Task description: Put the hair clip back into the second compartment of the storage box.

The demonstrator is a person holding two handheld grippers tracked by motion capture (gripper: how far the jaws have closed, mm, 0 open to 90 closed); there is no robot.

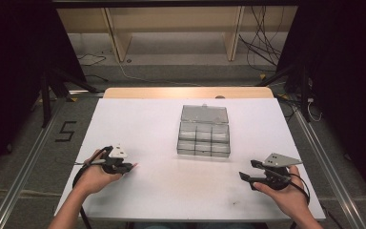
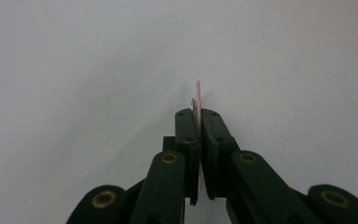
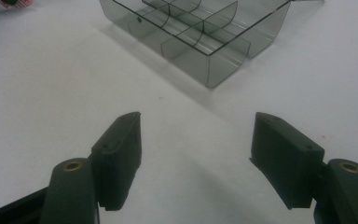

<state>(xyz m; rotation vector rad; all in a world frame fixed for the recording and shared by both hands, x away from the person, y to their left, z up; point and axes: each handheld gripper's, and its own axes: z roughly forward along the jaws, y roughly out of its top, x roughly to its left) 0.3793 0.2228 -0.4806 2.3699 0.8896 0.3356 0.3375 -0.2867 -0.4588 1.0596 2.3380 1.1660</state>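
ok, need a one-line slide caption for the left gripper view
Left gripper shut edge-on on a thin pinkish disc, held over the bare white table.

A smoky, see-through plastic compartment box (image 1: 204,137) with glossy walls is sitting on a matt white table (image 1: 147,124), whose far edge is showing pale wood. The left gripper (image 2: 196,122) and right gripper (image 3: 196,154) are showing matt black plastic fingers (image 3: 119,149) with brass-coloured rivets. A thin, pinkish, card-like disc (image 2: 197,95) is sitting edge-on between the left fingers.
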